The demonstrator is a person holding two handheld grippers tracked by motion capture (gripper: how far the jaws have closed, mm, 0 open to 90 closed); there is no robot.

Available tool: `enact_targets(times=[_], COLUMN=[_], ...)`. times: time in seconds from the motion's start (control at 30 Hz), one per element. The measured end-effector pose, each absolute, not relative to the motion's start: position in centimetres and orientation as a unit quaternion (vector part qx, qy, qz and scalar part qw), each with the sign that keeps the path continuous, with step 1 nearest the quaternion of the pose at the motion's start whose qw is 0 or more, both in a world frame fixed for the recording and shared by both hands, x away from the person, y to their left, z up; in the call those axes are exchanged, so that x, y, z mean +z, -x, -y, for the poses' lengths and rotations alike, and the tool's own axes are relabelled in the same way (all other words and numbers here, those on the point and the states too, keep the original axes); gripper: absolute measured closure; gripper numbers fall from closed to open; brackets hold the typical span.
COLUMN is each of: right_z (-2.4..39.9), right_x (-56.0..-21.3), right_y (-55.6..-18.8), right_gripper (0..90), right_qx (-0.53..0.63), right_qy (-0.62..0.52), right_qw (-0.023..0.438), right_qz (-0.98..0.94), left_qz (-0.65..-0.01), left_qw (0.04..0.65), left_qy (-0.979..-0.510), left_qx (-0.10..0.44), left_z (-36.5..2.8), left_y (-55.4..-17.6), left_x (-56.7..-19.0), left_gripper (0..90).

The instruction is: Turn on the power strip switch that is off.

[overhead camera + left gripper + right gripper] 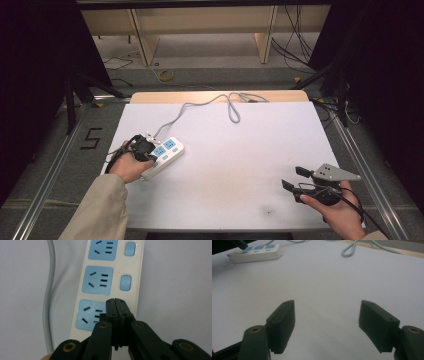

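A white power strip with blue sockets lies at the left of the white table. Its grey cable runs toward the far edge. My left gripper is over the strip's near end, held by a hand. In the left gripper view the gripper is shut, with nothing between its jaws. Its tips are over the right edge of the nearest socket on the strip. A small red light glows beside the middle blue switch. My right gripper stands open above bare table at the front right.
The cable loops near the table's wooden far edge. Beyond it are wooden shelf frames and loose floor cables. Metal rails run along both sides of the table. The strip lies far from the right gripper.
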State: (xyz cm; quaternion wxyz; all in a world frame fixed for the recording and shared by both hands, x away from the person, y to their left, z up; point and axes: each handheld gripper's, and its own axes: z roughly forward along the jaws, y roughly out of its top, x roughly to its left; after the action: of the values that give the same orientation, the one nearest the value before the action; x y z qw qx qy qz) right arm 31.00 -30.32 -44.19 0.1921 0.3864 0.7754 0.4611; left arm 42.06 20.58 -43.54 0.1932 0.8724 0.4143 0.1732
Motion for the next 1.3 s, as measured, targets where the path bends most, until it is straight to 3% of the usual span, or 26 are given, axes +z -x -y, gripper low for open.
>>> enact_targets(times=[0.4, 1.3], right_z=[30.3, 30.3], right_x=[-44.2, -44.2], right_y=[-31.0, -31.1], right_gripper=[29.9, 29.8], right_qx=[0.462, 0.465], right_qy=[-0.386, -0.390], right_qw=[0.192, 0.190], right_qz=[-0.775, -0.772], left_qz=[-0.408, -0.372], left_qw=[0.244, 0.365], left_qy=[-0.855, -0.826], left_qx=[0.205, 0.214], left_z=[-20.4, -18.8], left_y=[-41.8, -41.0], left_x=[-42.7, -41.5], left_gripper=[79.4, 32.0])
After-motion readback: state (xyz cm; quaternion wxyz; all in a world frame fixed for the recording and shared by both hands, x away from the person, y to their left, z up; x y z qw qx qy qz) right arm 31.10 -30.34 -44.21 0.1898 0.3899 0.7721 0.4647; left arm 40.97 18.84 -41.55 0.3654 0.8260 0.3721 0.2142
